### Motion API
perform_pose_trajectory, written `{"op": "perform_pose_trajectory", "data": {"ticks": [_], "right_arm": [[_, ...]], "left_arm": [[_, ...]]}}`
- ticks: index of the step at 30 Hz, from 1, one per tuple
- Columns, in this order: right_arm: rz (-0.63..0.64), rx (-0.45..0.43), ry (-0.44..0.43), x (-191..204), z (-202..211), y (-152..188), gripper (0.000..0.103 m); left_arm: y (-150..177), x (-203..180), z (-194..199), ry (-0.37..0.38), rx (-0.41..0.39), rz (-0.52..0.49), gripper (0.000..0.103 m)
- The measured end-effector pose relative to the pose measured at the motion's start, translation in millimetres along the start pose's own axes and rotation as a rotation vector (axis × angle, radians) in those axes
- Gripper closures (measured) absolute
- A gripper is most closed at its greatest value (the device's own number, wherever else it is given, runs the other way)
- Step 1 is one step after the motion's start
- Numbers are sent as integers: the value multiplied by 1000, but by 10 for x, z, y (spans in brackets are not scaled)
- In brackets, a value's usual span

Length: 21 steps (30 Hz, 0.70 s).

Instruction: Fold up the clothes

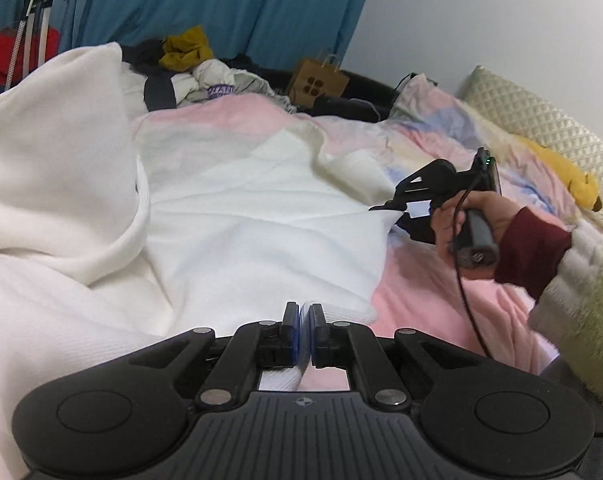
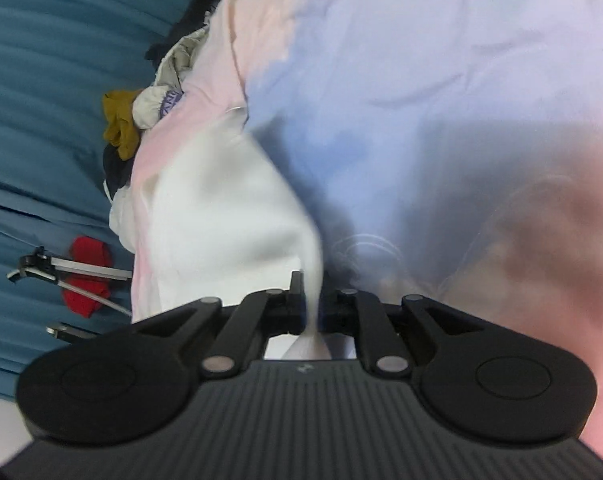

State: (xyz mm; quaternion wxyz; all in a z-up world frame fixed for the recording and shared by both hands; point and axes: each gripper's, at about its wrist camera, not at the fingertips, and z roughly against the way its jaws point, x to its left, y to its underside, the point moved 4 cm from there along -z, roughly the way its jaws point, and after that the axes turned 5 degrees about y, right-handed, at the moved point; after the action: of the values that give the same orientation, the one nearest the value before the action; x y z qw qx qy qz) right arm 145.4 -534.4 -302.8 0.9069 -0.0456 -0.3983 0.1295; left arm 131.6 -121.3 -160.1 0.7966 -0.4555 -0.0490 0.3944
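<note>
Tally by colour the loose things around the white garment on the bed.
Yellow: 2, mustard cloth and plush toy
Brown: 1, paper bag
Red: 1, red cloth
Total: 4

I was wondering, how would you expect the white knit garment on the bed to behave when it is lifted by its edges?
The white knit garment will probably flop and sag: it already lies in soft creases. It likely stretches somewhat, since the left gripper and right gripper each pinch a thin fold. Its thick rolled folds suggest moderate weight.

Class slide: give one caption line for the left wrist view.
Both tongs, left and right, pinch a white garment on the pastel bedspread.
</note>
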Motion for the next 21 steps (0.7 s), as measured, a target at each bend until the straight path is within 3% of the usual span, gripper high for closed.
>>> {"op": "perform_pose_trajectory", "data": {"ticks": [5,7,9,11,14,17,18,21], "right_arm": [[61,-5,-53,83,101,-157,91],[154,13,-52,167,80,-192,80],[282,-11,-30,259,66,-209,71],[410,-36,-7,351,52,-226,70],[406,-90,26,264,-49,-333,70],[380,-139,56,159,-128,-407,78],[382,-143,70,191,-172,-423,89],[423,-191,91,358,-200,-470,96]], "left_arm": [[84,-71,-127,-20,29,-20,97],[138,-164,-159,-25,39,-28,97],[179,-245,-69,-29,48,-27,97],[194,-252,-35,-30,53,-18,97],[225,-263,49,-28,52,-7,97],[230,-250,37,-32,59,10,97],[234,-246,38,-33,60,16,97],[238,-249,34,-30,57,26,97]]}}
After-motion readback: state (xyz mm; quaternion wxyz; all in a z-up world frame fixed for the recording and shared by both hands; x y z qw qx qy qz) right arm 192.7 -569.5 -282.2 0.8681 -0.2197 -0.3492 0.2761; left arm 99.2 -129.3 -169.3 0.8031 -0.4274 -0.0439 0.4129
